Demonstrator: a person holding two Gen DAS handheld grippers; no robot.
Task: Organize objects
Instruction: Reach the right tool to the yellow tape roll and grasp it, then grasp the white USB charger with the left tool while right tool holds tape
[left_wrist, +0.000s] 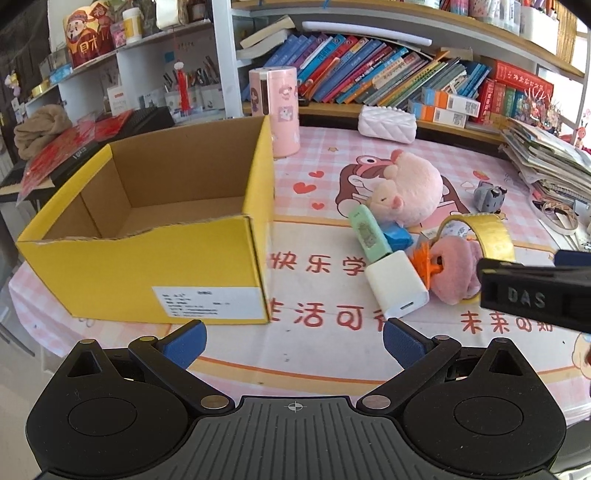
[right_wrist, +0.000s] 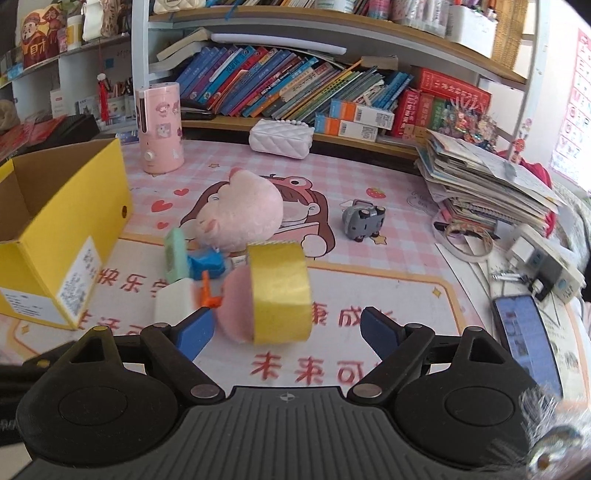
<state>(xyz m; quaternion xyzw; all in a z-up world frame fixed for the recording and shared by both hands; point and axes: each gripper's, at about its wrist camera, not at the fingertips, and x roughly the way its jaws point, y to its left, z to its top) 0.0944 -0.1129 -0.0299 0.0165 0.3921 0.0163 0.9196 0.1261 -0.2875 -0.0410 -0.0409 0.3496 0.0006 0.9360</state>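
Observation:
A yellow cardboard box (left_wrist: 147, 273) stands open and empty at the left of the pink mat. To its right lies a heap: a pink plush pig (left_wrist: 410, 188), a green case (left_wrist: 369, 232), a blue piece (left_wrist: 397, 236), a white charger (left_wrist: 395, 284), an orange spiky toy (left_wrist: 424, 264), a pink fuzzy item (left_wrist: 454, 273) and a yellow tape roll (right_wrist: 279, 291). My left gripper (left_wrist: 293, 341) is open in front of the box and charger, holding nothing. My right gripper (right_wrist: 286, 328) is open, its blue pads either side of the tape roll and not touching it.
A grey toy car (right_wrist: 362, 218) sits right of the pig. A pink cylinder (left_wrist: 277, 110) and a white quilted pouch (left_wrist: 388, 123) stand at the back by the bookshelf. A paper stack (right_wrist: 487, 184), power strip (right_wrist: 543, 258) and phone (right_wrist: 524, 332) crowd the right edge.

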